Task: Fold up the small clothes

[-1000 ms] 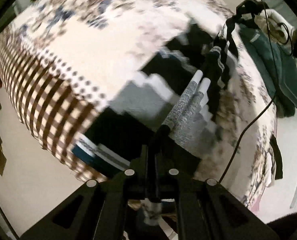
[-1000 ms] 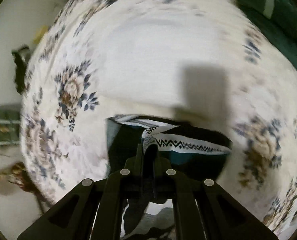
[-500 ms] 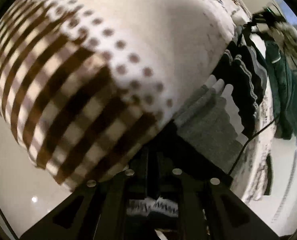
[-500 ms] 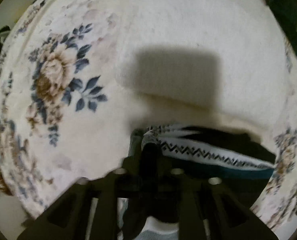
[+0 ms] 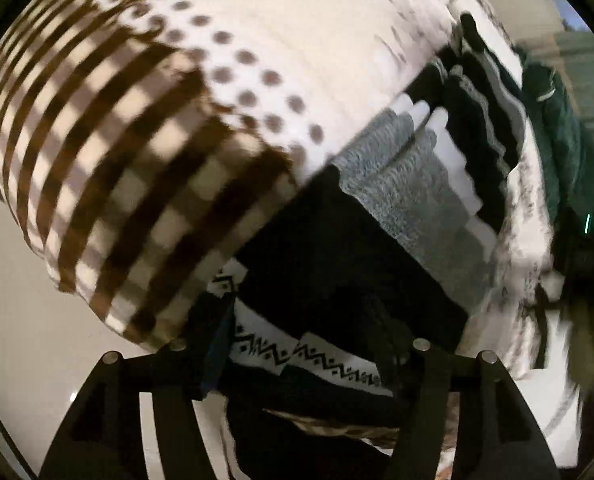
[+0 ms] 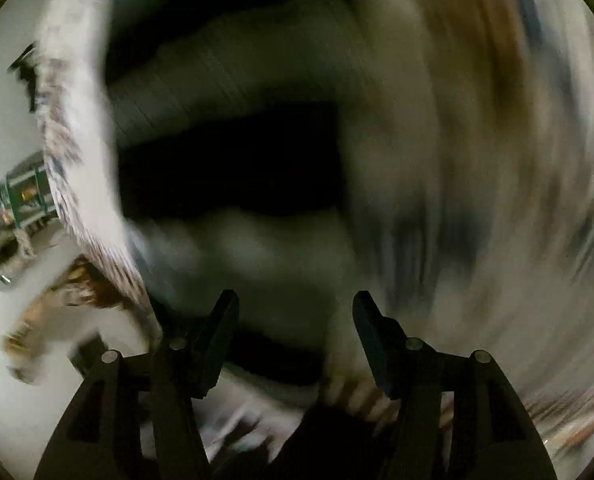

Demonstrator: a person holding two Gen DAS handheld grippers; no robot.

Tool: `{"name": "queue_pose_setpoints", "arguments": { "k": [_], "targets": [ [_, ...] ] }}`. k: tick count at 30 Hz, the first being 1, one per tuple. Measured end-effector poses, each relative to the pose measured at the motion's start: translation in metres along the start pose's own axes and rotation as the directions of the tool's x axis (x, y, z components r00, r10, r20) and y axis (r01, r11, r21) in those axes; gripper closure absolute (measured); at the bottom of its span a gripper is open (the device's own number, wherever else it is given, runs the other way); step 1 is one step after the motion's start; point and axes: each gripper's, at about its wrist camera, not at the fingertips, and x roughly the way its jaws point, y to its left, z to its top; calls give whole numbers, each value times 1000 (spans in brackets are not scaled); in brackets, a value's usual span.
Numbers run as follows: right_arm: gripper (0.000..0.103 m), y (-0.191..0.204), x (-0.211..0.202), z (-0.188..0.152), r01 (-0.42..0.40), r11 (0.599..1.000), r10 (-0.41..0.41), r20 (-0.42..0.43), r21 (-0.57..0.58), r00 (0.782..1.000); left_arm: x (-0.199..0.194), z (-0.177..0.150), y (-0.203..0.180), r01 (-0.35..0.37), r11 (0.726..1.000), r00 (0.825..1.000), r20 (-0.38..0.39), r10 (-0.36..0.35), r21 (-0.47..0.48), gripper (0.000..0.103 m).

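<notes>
In the left wrist view my left gripper (image 5: 301, 344) is open. Between and under its fingers lies a dark garment with a white zigzag-patterned band (image 5: 317, 356), at the near edge of the bed. Just beyond it lie grey socks (image 5: 401, 184) and a row of dark folded pieces (image 5: 481, 128). In the right wrist view my right gripper (image 6: 295, 320) is open and empty. That view is heavily blurred; dark and grey cloth (image 6: 233, 184) lies ahead of the fingers and I cannot tell which piece it is.
A brown-and-white checked and dotted cloth (image 5: 145, 152) covers the bed on the left. A dark green garment (image 5: 557, 140) lies at the far right. The floral bedspread (image 6: 477, 160) fills the right wrist view; pale floor (image 6: 9, 120) with small objects shows at its left.
Both grippers have opened and let go of the zigzag-band garment, which now lies on the bed. The right gripper has swung quickly, blurring its view.
</notes>
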Motion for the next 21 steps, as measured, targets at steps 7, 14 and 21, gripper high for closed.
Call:
{"name": "queue_pose_setpoints", "arguments": {
  "k": [7, 14, 21],
  "targets": [
    [93, -48, 99, -92, -243, 962, 255, -90, 129, 963, -16, -5, -6, -93, 994, 995, 42, 91, 50, 99],
    [89, -45, 87, -104, -174, 985, 175, -64, 20, 983, -33, 1, -15, -134, 983, 991, -8, 136, 125, 96],
    [40, -60, -35, -60, -278, 960, 269, 162, 35, 949, -57, 78, -96, -13, 973, 995, 99, -10, 229, 44]
  ]
}}
